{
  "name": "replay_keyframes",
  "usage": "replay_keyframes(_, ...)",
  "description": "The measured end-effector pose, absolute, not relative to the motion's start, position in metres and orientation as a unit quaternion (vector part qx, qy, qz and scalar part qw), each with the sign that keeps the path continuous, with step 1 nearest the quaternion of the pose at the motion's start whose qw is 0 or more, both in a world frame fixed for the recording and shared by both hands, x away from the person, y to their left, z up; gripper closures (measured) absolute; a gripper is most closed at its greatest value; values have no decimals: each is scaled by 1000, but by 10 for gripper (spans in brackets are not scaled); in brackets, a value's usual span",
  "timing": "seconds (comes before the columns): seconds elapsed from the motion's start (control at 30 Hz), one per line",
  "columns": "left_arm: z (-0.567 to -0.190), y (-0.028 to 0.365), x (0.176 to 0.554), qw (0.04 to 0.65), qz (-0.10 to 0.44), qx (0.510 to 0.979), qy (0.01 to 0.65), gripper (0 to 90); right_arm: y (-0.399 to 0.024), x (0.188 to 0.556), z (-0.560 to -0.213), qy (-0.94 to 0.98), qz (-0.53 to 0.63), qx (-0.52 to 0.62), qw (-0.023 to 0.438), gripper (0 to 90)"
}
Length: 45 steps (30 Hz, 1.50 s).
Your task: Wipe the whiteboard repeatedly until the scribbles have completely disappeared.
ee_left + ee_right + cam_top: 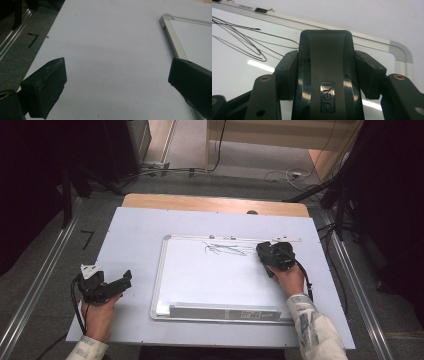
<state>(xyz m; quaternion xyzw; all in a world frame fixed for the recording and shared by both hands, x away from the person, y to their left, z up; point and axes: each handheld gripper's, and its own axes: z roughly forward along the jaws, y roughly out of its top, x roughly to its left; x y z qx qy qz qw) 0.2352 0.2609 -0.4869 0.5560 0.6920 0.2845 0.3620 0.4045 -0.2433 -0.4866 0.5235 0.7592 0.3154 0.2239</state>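
Right tongs [263, 251] are clamped on a black whiteboard eraser [325, 75], one jaw pressing each long side, eraser pointing at the top edge of the whiteboard [165, 270]. In the high view it sits on the board's upper right area, just right of the marker scribble [225, 249]; the right gripper view shows the scribble [242, 42] up and left of the eraser. The eraser looks like a hard moulded plastic shell: light, stiff, glossy, so probably a bit slippery under the pads. Gripping across the narrow waist, as now, seems the best hold; the curved top would likely slide out. The wiping pad underneath is hidden, probably soft felt, so it needs downward pressure to clean but little force to drag. The board surface is smooth and the board is loose on the desk [130, 230], so it may skid if pushed hard sideways. Left tongs [125, 279] are wide open, holding nothing, resting on the desk left of the board's metal frame [172, 40], near enough to steady it.
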Motion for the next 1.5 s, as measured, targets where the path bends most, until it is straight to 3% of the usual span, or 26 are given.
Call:
replay_keyframes(0.43, -487, 259, 237, 360, 285, 559, 691, 21, -250, 398, -486, 755, 303, 531, 236, 385)
replay_keyframes(1.5, -486, 259, 237, 364, 283, 558, 690, 21, -171, 411, -486, 789, 300, 487, 226, 385)
